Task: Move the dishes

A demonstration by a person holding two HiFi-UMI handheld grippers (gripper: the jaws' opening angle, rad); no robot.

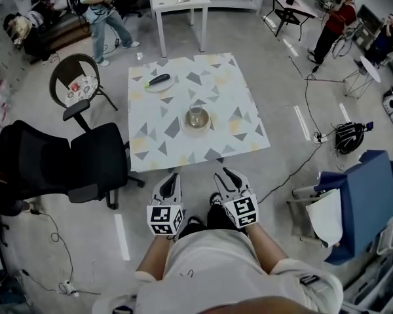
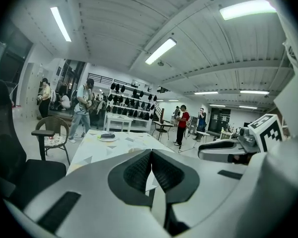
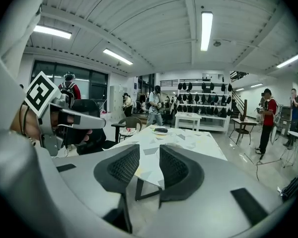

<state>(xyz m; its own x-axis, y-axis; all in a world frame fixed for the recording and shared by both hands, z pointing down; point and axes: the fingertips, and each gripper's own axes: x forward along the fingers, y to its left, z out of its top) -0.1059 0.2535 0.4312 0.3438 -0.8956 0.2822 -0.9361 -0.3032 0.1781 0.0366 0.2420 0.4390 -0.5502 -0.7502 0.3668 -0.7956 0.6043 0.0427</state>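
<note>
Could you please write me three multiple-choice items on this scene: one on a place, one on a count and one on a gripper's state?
1. Where on the table does the plate with the dark object lie?
A) near its far left corner
B) at its near right corner
C) at its very middle

2. How many plates lie on the table?
A) one
B) two
C) four

3. How does the right gripper stand?
A) shut on a plate
B) open, with nothing between its jaws
C) shut on a cup

Answers:
1 A: the head view shows it by the far left corner.
2 B: there is that plate, and the plate with the glass nearer the middle.
3 B: the right gripper view shows the jaws apart, with only table and floor beyond them.
</note>
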